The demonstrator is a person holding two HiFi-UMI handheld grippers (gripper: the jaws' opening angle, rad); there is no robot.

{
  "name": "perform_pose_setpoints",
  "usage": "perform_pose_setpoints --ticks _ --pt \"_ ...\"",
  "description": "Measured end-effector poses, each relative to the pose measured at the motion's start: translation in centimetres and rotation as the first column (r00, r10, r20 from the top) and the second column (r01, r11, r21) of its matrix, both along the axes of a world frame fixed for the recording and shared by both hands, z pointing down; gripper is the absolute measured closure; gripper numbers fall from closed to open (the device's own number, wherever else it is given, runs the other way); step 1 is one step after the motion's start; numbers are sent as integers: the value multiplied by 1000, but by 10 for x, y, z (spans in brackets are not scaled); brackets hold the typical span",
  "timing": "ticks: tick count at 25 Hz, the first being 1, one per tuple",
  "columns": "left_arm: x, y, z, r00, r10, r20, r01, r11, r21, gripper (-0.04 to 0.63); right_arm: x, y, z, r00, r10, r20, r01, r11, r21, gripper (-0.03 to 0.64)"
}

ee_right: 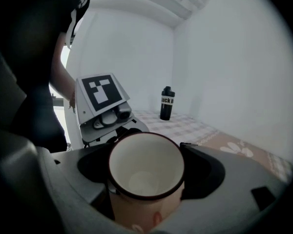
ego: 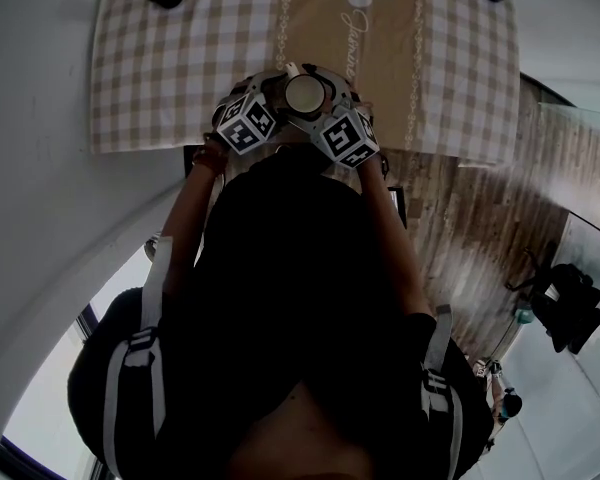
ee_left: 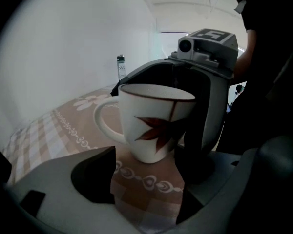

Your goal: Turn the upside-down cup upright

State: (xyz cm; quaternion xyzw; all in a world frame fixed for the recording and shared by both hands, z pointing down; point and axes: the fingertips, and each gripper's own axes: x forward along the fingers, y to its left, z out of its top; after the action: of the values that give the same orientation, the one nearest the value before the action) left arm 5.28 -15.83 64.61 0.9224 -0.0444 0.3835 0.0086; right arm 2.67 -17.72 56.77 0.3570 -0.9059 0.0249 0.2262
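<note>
Right gripper (ee_right: 147, 172): jaws clamped on either side of the cup (ee_left: 154, 123), which stood mouth-up on the checked cloth (ego: 180, 68) at the middle of the bench's near edge. Left gripper (ee_left: 146, 179): jaws apart, empty, just short of it. Cup: glazed white ceramic, tapered, looped handle, red leaf motif, dark rim; risk, as judged, was the slick glaze slipping, or an uneven release tipping it off that edge.

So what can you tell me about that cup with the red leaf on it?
The cup is a white, glossy mug, ceramic by its look, with a dark line round the rim, a red leaf print and a loop handle. It is upright, mouth up and empty, and seems to rest on the patterned tablecloth near the table's edge. The right gripper has its jaws closed on the cup's sides.
</note>
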Motion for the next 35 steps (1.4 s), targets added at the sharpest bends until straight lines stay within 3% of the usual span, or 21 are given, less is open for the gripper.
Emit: perform_pose_setpoints --ticks 17,25,29,35 --pt "-21 17 -14 998 -3 -66 5 1000 22 206 -8 -1 8 1000 25 -9 -25 998 -50 196" --pt "-28 27 -26 995 62 -75 -54 994 97 225 -2 0 3 988 154 -7 -154 988 -31 190" --pt "-29 32 -32 990 53 -129 -41 995 94 225 1 1 0 979 203 -13 -203 979 -3 170" --pt "-33 32 -43 987 11 -160 15 987 160 225 0 1 -11 962 269 -37 -266 962 67 170"
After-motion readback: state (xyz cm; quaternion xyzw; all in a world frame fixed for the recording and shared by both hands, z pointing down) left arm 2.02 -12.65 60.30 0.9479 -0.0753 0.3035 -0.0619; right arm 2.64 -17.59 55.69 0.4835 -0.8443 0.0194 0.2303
